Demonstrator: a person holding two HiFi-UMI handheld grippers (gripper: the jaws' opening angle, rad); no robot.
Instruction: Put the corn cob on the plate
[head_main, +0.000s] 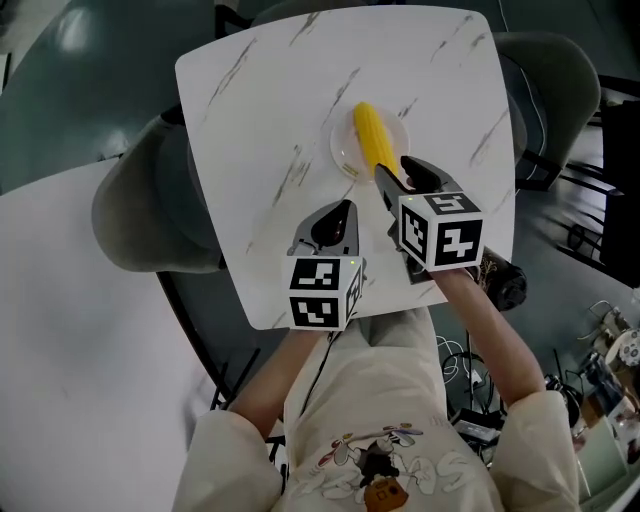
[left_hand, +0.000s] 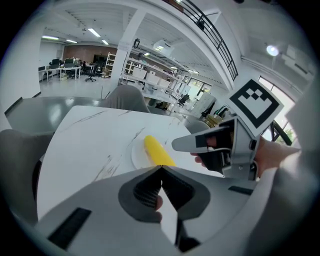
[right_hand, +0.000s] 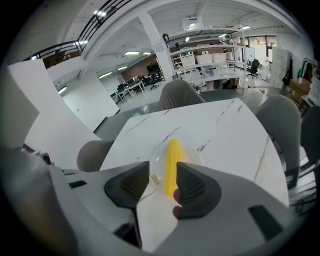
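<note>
The yellow corn cob (head_main: 373, 140) lies lengthwise on a clear round plate (head_main: 343, 155) in the middle of the white marbled table (head_main: 260, 110). My right gripper (head_main: 400, 176) hovers just above the cob's near end, jaws open with nothing between the pads. In the right gripper view the corn cob (right_hand: 172, 161) and plate (right_hand: 156, 165) show through the gap of the right gripper (right_hand: 163, 183). My left gripper (head_main: 343, 212) is shut and empty, nearer the table's front edge. The left gripper view shows the left gripper (left_hand: 161, 171), the corn cob (left_hand: 158, 150) and the right gripper (left_hand: 198, 152).
Grey upholstered chairs stand at the table's left (head_main: 150, 205) and back right (head_main: 555, 80). A second white tabletop (head_main: 80, 350) lies at the lower left. Cables and small gear (head_main: 600, 370) sit on the floor at the right.
</note>
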